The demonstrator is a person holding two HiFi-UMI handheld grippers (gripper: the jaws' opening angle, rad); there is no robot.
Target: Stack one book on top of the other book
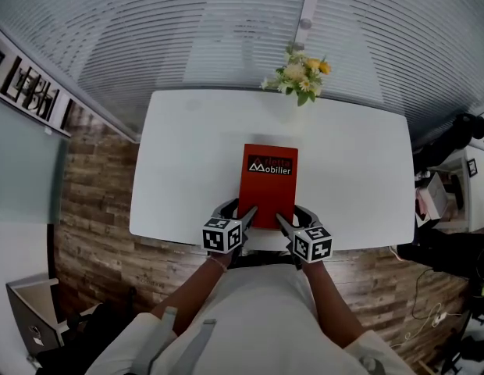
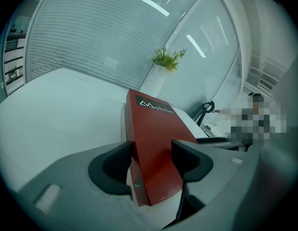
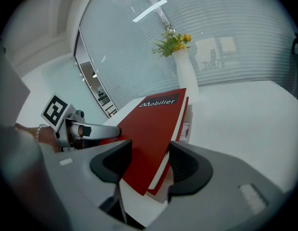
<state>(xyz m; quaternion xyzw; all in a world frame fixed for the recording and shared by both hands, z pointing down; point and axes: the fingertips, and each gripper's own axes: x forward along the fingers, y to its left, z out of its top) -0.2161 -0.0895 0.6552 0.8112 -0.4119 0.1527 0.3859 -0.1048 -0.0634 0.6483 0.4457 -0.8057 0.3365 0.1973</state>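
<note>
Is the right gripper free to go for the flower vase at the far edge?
Probably not yet: the right gripper is clamped on one near corner of the red book, the left gripper on the other. Past the book, the table toward the flower vase looks open.

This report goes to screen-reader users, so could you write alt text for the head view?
A red book is held over a white table by a person with two handheld grippers, the left gripper and the right gripper each clamped on a near corner. A bunch of flowers stands at the table's far edge.
</note>
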